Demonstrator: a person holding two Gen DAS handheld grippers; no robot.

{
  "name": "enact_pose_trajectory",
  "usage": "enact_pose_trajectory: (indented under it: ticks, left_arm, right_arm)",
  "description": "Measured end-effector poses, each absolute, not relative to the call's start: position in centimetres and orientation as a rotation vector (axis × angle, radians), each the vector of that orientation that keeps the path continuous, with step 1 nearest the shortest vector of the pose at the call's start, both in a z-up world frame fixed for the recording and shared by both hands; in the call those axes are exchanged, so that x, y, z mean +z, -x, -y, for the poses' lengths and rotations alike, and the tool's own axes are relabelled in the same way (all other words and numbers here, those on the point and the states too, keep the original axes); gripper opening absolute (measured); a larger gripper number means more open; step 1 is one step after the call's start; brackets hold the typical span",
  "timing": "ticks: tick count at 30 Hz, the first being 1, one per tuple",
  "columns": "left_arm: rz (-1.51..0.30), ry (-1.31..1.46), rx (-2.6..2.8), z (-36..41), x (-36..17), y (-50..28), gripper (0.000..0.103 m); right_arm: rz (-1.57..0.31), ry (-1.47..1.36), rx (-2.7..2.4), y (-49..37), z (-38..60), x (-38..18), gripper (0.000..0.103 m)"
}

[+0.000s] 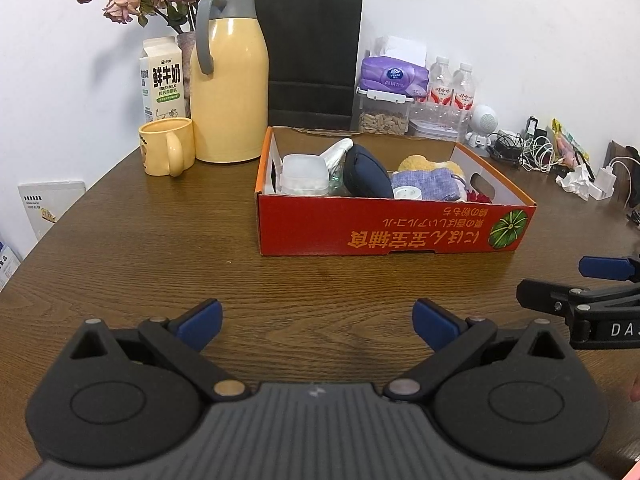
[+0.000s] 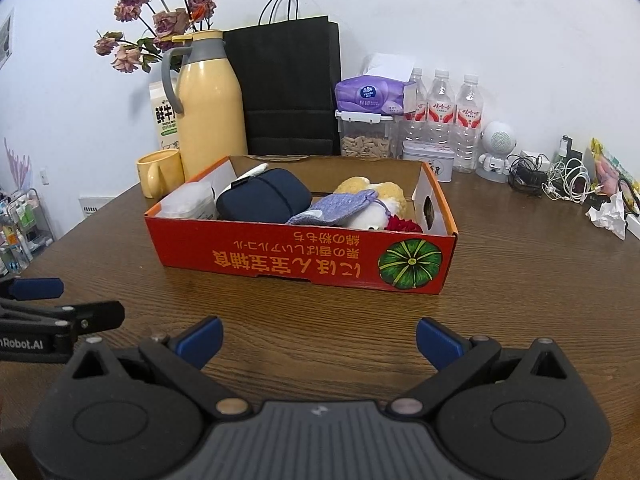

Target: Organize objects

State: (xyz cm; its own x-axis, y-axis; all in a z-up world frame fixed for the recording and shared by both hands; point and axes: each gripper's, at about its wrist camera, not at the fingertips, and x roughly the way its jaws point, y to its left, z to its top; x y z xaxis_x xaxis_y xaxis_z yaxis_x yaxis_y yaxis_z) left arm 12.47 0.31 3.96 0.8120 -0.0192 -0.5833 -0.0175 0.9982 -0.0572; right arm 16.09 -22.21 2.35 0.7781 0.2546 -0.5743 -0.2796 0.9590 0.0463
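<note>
A red cardboard box (image 1: 360, 236) (image 2: 280, 256) stands on the brown wooden table (image 1: 160, 248) (image 2: 520, 280). In it lie a navy pouch (image 1: 368, 176) (image 2: 264, 198), a clear plastic container (image 1: 304, 174) (image 2: 188, 202), a purple cloth bag (image 1: 424, 184) (image 2: 336, 210) and a yellow plush toy (image 1: 420, 163) (image 2: 384, 190). My left gripper (image 1: 318, 322) is open and empty, low over the table in front of the box. My right gripper (image 2: 318, 340) is open and empty, also in front of the box. Each shows at the edge of the other's view, the right gripper (image 1: 568, 280) and the left gripper (image 2: 64, 300).
Behind the box stand a yellow thermos (image 1: 228, 80) (image 2: 208, 108), a yellow mug (image 1: 166, 146) (image 2: 158, 172), a milk carton (image 1: 162, 78), a black paper bag (image 1: 312, 60) (image 2: 288, 84), a tissue pack (image 1: 392, 74) (image 2: 372, 96) and water bottles (image 1: 452, 84) (image 2: 444, 112). Cables (image 1: 524, 150) (image 2: 560, 176) lie at the right.
</note>
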Motion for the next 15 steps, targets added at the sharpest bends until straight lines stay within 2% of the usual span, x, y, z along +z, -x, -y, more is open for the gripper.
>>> enact_pose_trajectory:
  ticks: [15]
  left_arm:
    - [-0.617, 0.061, -0.002, -0.32, 4.19, -12.31, 0.103]
  right_arm:
    - [-0.605, 0.042, 0.286, -15.87, 22.28, 2.79, 0.103]
